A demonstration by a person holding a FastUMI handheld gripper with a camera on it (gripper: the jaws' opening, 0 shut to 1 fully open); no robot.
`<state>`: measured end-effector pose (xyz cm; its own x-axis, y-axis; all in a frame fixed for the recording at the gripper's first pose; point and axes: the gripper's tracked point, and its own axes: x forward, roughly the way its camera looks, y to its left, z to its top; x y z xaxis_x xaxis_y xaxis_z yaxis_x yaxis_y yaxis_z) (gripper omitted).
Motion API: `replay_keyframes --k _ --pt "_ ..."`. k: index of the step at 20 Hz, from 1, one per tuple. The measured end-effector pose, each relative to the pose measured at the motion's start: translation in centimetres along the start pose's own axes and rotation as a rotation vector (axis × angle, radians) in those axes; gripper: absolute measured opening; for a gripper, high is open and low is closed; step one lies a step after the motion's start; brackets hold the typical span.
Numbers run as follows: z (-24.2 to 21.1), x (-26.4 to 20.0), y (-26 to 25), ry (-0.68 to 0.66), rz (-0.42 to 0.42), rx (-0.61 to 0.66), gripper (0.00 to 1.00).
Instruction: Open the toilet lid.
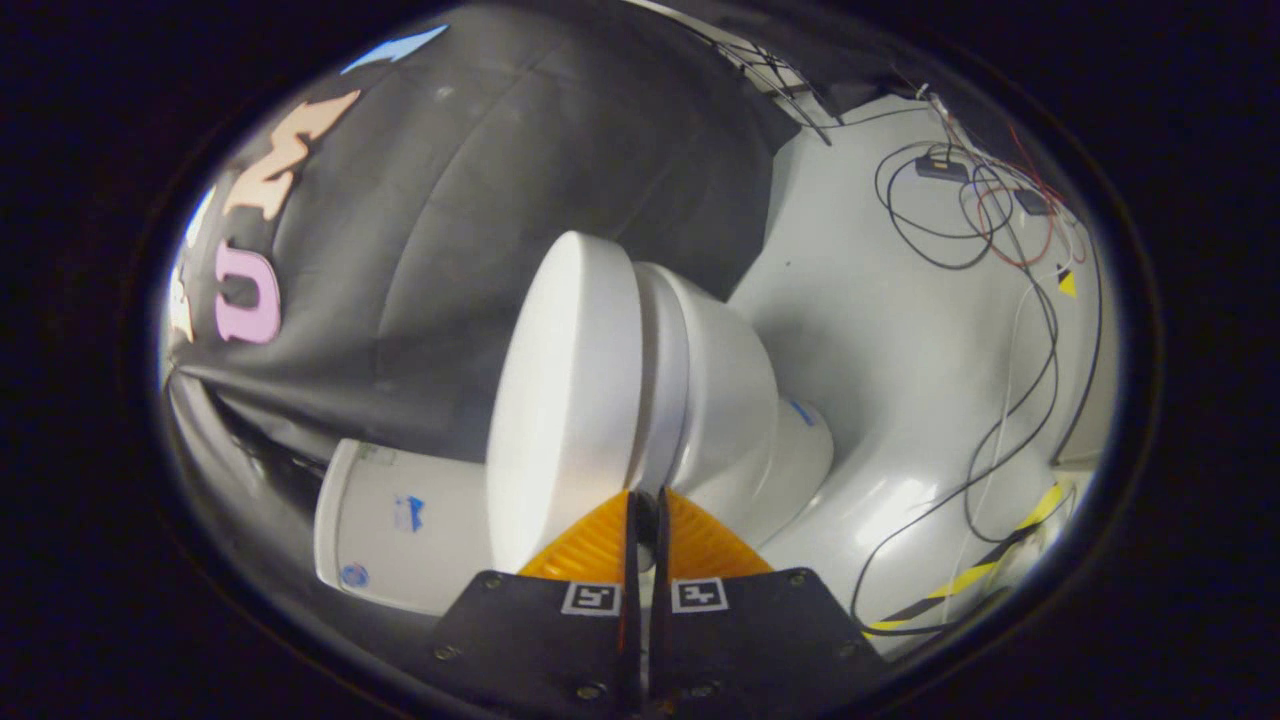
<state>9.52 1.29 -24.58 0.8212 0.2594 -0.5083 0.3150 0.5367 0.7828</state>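
White moulded plastic, glossy and rigid: the toilet lid (565, 400) sits just ahead of the tongs (647, 500), lying against the seat and bowl (735, 400) with the cistern (400, 525) beyond. The orange fingers (590, 545) are nearly together, with only a thin slit between them and nothing gripped. I judge the lid light, stiff and slippery; its front lip, right at the fingertips, offers the best purchase.

- My gripper (645, 500) covers the near edge of the toilet lid (565, 400).
- I can't tell if the fingertips (612, 525) touch it.
- The tank (400, 525) sticker is too small to make out.
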Motion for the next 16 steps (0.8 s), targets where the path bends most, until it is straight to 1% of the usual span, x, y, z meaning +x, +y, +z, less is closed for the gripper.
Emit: replay_keyframes --k 1,2,6,8,12,13,16 --pt "0.5 0.4 -0.1 -0.008 0.011 -0.018 0.04" --pt "0.3 0.0 0.0 -0.009 0.014 -0.029 0.01" --pt "0.6 -1.0 0.5 -0.018 -0.032 -0.018 0.01" --pt "0.3 -1.6 1.6 -0.022 -0.038 -0.007 0.01" --pt "0.9 -2.5 4.2 -0.030 0.048 -0.024 0.01" --pt "1.0 -3.0 4.7 -0.032 0.057 -0.037 0.01" --pt "1.1 -3.9 5.9 -0.052 0.043 -0.155 0.01"
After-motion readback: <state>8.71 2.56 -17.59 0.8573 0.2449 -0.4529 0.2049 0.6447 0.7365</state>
